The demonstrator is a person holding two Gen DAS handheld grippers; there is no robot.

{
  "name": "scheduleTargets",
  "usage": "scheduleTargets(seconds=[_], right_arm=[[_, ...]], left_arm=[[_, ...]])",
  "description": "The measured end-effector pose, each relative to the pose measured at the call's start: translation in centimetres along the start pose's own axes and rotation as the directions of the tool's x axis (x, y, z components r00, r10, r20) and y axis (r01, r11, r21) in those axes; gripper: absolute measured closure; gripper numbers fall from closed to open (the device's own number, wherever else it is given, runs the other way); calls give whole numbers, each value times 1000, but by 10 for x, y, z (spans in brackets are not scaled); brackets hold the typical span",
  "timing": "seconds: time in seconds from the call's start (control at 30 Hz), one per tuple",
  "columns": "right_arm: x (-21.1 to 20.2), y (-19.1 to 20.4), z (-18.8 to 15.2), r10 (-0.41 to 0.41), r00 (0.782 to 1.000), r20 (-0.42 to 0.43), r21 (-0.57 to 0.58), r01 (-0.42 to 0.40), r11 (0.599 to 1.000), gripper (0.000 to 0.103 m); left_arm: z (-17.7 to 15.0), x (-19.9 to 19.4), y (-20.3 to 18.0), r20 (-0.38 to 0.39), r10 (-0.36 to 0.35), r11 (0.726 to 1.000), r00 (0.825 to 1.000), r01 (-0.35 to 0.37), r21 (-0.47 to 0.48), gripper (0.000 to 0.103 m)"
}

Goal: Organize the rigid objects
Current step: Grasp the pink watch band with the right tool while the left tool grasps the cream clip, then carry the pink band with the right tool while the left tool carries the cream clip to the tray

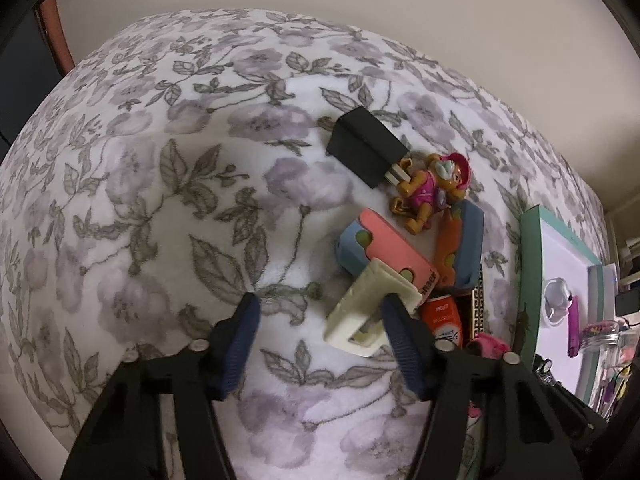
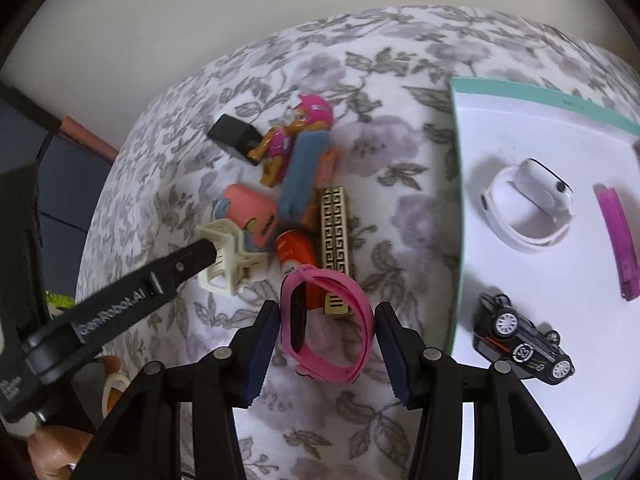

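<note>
In the right wrist view a pink wristband (image 2: pixel 326 334) stands between the blue pads of my right gripper (image 2: pixel 326 312), which is shut on it, just in front of an orange bottle (image 2: pixel 294 250) and a gold patterned bar (image 2: pixel 336 228). My left gripper (image 1: pixel 320 304) is open over the floral blanket. A cream plastic clip (image 1: pixel 360 312) lies against its right finger (image 1: pixel 400 336), while the left finger (image 1: pixel 238 344) is well clear of it. The right wrist view shows that gripper's black finger (image 2: pixel 188 264) at the cream clip (image 2: pixel 226 258).
A pile lies on the blanket: black adapter (image 1: pixel 366 146), toy pup in pink helmet (image 1: pixel 432 188), pink-and-blue case (image 1: pixel 384 252), blue-and-orange piece (image 1: pixel 466 248). To the right a teal-rimmed white tray (image 2: pixel 458 184) holds a white watch (image 2: pixel 528 204), a magenta clip (image 2: pixel 618 240) and a black toy car (image 2: pixel 524 344).
</note>
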State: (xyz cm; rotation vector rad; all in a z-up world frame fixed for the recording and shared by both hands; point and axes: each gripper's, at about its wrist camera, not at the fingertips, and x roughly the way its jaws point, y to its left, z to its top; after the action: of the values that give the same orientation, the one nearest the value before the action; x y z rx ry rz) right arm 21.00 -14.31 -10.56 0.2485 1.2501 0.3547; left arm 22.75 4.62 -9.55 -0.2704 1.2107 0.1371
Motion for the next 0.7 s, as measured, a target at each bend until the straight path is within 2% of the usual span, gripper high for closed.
scheduleTargets(seconds=[0.07,0.13,0.17,0.23,0.47,0.7], right_arm=[[-1,-3,1,2,1000,0,9,-2,1000,51],[-2,-3,0,3,1000,-1,11,-3,1000,51],[-2,-3,0,3,1000,-2,10,-3,1000,51],[-3,-2,0,2,1000,-4,6,-2,1000,51],[-11,3,2,19,1000,5,-6,-19,1000,51],[-40,6,8,23,998,65,1,-23,1000,51]], left_arm=[[-1,4,-2,-1,4,1000,1000,-4,15,44],[-2,8,-4,-11,8,1000,1000,-8,24,62],[-3,11,-4,-19,5,1000,1000,-5,24,66],[-4,14,-4,-30,1,1000,1000,-1,23,82],[-2,3,1,2,10,1000,1000,-10,3,84],[2,-27,4,73,5,1000,997,-4,-12,84]])
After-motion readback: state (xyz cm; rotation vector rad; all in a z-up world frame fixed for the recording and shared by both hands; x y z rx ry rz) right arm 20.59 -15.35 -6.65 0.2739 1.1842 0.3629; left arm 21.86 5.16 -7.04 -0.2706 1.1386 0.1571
